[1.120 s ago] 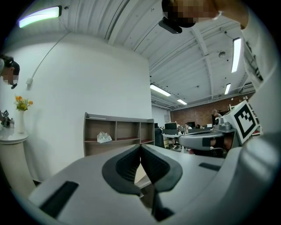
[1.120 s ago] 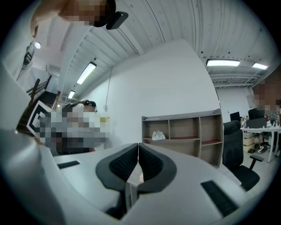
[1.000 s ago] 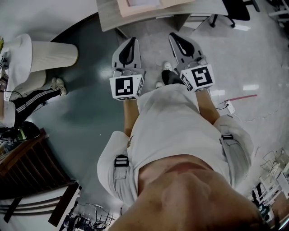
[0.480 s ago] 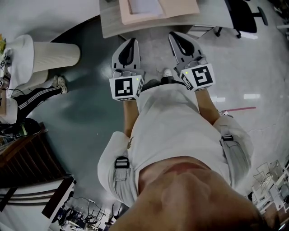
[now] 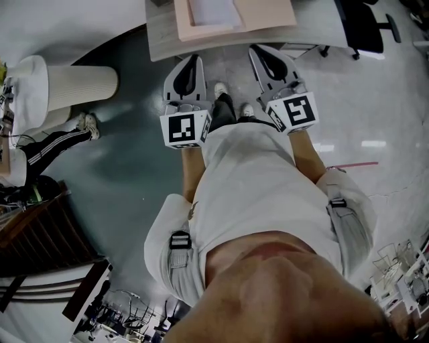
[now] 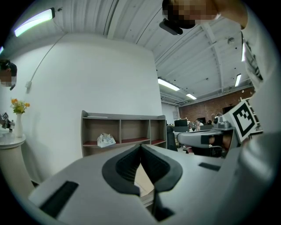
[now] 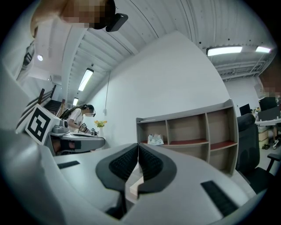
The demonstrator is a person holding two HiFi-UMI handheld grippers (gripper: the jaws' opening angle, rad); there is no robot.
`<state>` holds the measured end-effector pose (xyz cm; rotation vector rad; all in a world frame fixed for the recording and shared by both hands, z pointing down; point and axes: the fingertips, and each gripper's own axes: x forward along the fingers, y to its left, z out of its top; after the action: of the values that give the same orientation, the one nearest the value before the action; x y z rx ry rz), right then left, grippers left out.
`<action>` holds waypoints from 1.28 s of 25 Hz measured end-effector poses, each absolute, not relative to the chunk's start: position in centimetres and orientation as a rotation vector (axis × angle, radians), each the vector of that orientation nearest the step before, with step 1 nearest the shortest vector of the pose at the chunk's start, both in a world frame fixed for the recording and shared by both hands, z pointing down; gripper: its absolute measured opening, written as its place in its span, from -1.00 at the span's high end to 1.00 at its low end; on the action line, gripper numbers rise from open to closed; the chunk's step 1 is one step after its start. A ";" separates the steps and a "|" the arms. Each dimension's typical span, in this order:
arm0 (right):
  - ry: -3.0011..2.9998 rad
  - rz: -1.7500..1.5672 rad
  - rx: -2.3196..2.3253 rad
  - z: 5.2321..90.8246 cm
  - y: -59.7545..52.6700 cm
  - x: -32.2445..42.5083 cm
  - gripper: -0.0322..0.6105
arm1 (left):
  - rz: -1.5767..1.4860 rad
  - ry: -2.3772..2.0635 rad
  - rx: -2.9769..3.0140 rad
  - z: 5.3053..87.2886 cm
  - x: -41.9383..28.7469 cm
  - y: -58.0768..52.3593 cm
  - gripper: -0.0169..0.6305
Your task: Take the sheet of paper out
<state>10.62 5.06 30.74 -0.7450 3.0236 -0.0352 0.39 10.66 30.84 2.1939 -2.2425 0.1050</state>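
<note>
The sheet of paper (image 5: 214, 11) lies flat on a peach folder (image 5: 268, 12) on the desk (image 5: 161, 37), at the top edge of the head view. Whether any part of the sheet is tucked under a flap cannot be determined. Both tools are held short of the desk edge and touch neither item. The left gripper (image 5: 194, 60) has its fingers (image 6: 125, 165) brought together at the tips with nothing between them. The right gripper (image 5: 259, 49) shows the same condition: fingers (image 7: 151, 165) meeting at the tips, no object held. Expect the sheet to be very light, thin and limp. It will probably sag or curl when lifted by one point, slide readily on the smooth folder, and crease or tear under a hard pinch. Recommended hold: the free near edge or a near corner, pinched shallowly. Steadying the folder with the other gripper should prevent it from dragging along.
</note>
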 end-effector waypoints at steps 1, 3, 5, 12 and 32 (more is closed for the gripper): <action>3.026 -0.037 -0.747 30.8 4.8 10.5 0.84 | 0.106 -2.239 2.196 30.9 0.3 10.3 0.88; 3.029 -0.037 -0.752 31.1 4.2 10.2 0.84 | 0.106 -2.231 2.201 31.2 0.0 9.6 0.88; 3.029 -0.031 -0.763 31.3 3.6 9.6 0.83 | 0.100 -2.224 2.208 31.5 -0.7 9.0 0.88; 3.022 -0.022 -0.821 31.6 0.6 7.4 0.83 | 0.093 -2.193 2.236 31.7 -3.4 5.9 0.88; 3.038 -0.060 -1.064 33.1 -7.5 -1.6 0.83 | 0.050 -1.972 2.391 32.8 -12.5 -3.7 0.88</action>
<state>-1.63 -7.51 33.08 -1.0644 3.0376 -0.0600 -12.48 -3.73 32.85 2.3907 -1.9724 0.0497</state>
